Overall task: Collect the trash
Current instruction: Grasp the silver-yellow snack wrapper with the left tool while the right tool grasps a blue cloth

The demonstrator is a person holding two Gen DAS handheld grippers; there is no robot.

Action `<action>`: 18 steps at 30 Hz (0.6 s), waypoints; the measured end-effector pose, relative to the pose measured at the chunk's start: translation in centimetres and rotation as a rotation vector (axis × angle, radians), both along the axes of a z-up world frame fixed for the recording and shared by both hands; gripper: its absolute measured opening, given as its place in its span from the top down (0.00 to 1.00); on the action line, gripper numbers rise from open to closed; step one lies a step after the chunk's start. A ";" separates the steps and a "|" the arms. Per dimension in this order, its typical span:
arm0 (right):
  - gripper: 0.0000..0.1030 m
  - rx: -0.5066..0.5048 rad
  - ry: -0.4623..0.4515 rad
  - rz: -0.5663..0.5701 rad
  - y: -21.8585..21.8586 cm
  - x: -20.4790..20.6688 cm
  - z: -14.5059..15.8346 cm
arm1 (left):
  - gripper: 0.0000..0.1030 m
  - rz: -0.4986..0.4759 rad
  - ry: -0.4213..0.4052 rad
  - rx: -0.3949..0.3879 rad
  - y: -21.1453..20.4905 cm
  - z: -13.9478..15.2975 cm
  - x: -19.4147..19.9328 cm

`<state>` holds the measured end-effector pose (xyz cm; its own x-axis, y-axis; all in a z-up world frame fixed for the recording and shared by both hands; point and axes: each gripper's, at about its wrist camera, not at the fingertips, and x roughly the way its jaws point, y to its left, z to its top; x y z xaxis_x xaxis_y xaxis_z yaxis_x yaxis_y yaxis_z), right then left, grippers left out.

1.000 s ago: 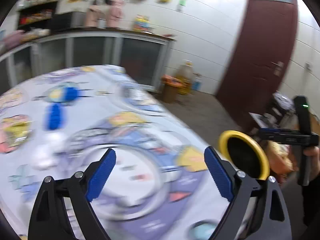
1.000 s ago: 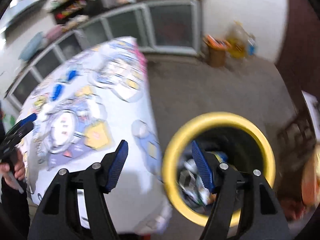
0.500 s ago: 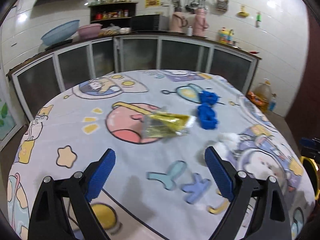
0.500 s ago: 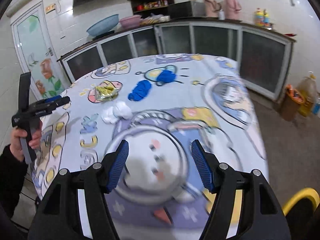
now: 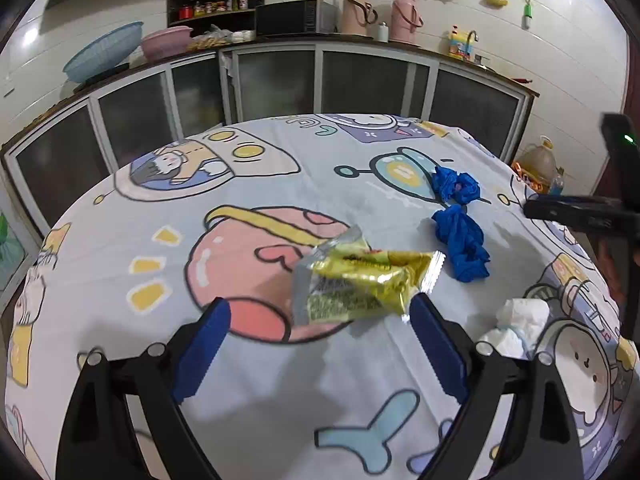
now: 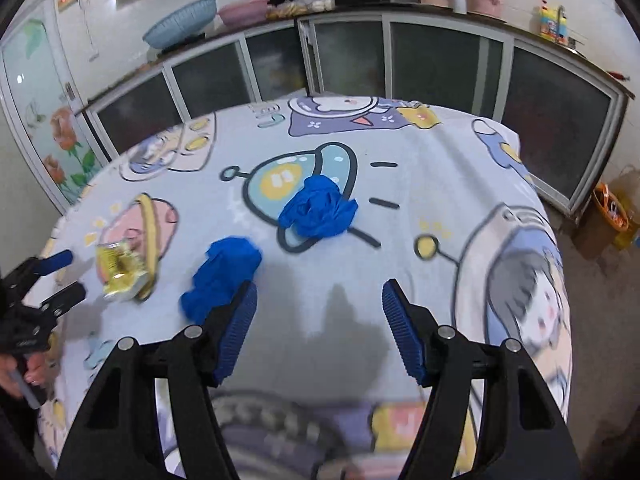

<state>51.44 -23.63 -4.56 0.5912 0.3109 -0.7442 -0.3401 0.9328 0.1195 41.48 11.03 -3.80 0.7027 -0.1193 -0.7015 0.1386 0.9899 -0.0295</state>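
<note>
A yellow snack wrapper (image 5: 360, 284) lies on the cartoon-print tablecloth (image 5: 260, 200), just ahead of my open, empty left gripper (image 5: 318, 344). Two crumpled blue gloves lie beyond it, one near (image 5: 462, 246) and one farther (image 5: 456, 186). A white tissue wad (image 5: 516, 326) sits by the left gripper's right finger. In the right wrist view, my right gripper (image 6: 318, 330) is open and empty above the cloth, with one blue glove (image 6: 220, 276) by its left finger and the other (image 6: 318, 210) ahead. The wrapper also shows there (image 6: 120, 270).
The table edge drops to the floor on the right (image 6: 568, 320). Glass-door cabinets (image 5: 360, 80) line the back wall. An orange basket (image 6: 612, 208) stands on the floor at the right. The left gripper shows at the right wrist view's left edge (image 6: 44, 292).
Both grippers have swung from the yellow-rimmed bin beside the table back over the tabletop. The left one has closed in on the yellow wrapper, the right one on the blue gloves.
</note>
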 end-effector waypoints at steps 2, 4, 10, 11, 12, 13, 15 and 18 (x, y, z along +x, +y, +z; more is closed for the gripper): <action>0.32 -0.009 0.010 0.000 0.5 1.6 -0.5 | 0.14 -0.011 0.001 0.003 -0.3 0.0 0.7; 0.31 -0.018 0.019 -0.001 1.1 3.1 -1.0 | 0.12 -0.020 0.016 0.009 -0.7 -0.3 1.7; 0.30 -0.073 0.022 -0.013 2.8 5.9 -2.3 | 0.12 -0.050 0.078 0.026 -2.7 -2.2 4.4; 0.30 -0.078 0.022 -0.019 3.0 6.3 -2.5 | 0.12 -0.052 0.089 0.030 -2.9 -2.6 4.6; 0.31 -0.077 0.029 -0.024 3.1 6.8 -2.7 | 0.12 -0.055 0.104 0.034 -3.2 -3.1 5.1; 0.31 -0.076 0.038 -0.027 3.3 7.1 -3.0 | 0.15 -0.052 0.109 0.031 -3.4 -3.5 5.3; 0.38 -0.092 0.056 -0.027 3.7 7.7 -3.5 | 0.25 -0.055 0.123 0.017 -3.4 -4.0 5.8; 0.63 -0.123 0.095 -0.024 4.2 8.2 -4.4 | 0.40 -0.044 0.121 -0.003 -3.3 -4.2 6.4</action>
